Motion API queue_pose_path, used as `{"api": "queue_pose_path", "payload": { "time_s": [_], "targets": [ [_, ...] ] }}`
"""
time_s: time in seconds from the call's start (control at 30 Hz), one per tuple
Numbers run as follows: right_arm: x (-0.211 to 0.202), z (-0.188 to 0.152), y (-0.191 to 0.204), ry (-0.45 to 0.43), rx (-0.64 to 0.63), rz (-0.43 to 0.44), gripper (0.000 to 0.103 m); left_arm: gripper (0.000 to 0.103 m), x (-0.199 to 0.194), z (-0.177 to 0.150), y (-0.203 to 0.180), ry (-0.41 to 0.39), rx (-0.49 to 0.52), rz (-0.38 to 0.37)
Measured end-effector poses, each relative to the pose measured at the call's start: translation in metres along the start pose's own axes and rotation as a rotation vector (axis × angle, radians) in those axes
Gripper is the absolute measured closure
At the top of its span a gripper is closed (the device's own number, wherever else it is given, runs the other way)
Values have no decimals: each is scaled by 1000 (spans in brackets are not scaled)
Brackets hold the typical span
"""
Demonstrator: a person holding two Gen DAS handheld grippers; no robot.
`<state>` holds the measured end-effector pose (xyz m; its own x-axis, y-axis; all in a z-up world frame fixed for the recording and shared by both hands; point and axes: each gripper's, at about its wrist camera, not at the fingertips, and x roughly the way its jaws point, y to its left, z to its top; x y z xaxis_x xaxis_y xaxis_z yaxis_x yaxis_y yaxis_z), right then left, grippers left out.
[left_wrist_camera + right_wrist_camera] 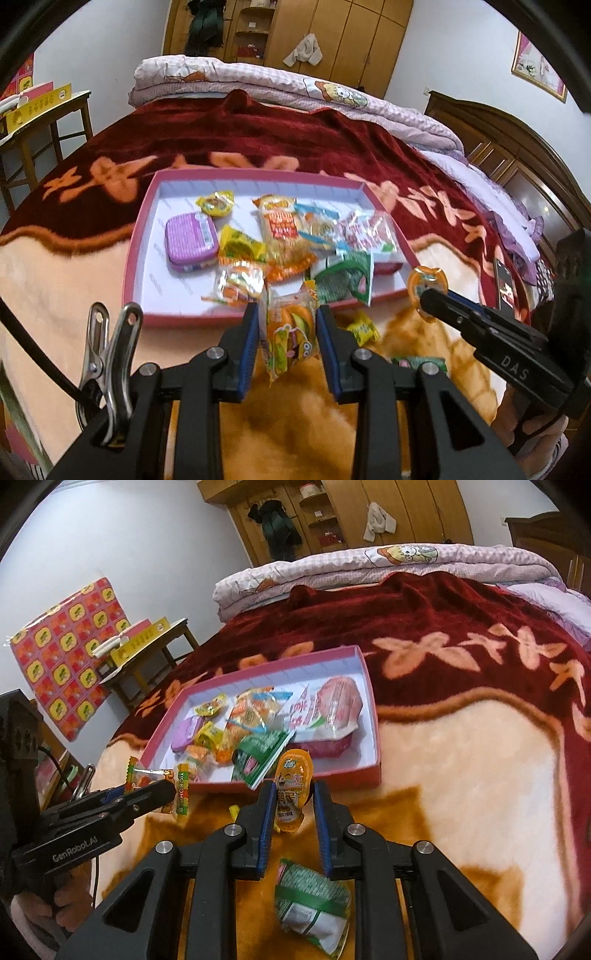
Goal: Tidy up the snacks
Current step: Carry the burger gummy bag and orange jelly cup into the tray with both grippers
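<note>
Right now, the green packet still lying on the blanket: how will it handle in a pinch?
The green packet looks crinkled and puffy, so probably floppy and light. Its glossy film may slip. It lies flat on the soft blanket, so the tongs would likely press into the pile.

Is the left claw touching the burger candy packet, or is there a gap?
Touching. In the left wrist view, both blue pads of the left claw press against the sides of the burger candy packet, which hangs between them above the blanket.

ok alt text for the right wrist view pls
The right gripper jaws pinch an orange snack pouch above a blanketed bed, just short of a pink box of snacks. A green packet lies below; the left gripper holds a burger-print packet.
</note>
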<state>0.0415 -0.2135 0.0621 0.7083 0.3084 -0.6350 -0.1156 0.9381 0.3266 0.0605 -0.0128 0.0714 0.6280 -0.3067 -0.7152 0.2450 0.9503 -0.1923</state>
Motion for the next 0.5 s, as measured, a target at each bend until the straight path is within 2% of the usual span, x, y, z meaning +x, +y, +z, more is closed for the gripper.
{"api": "queue_pose_path", "payload": {
  "time_s": [0.5],
  "targets": [
    [20,23,-15,-17,7,-60,81,72,38,25,-4,-1,20,9]
  ]
}}
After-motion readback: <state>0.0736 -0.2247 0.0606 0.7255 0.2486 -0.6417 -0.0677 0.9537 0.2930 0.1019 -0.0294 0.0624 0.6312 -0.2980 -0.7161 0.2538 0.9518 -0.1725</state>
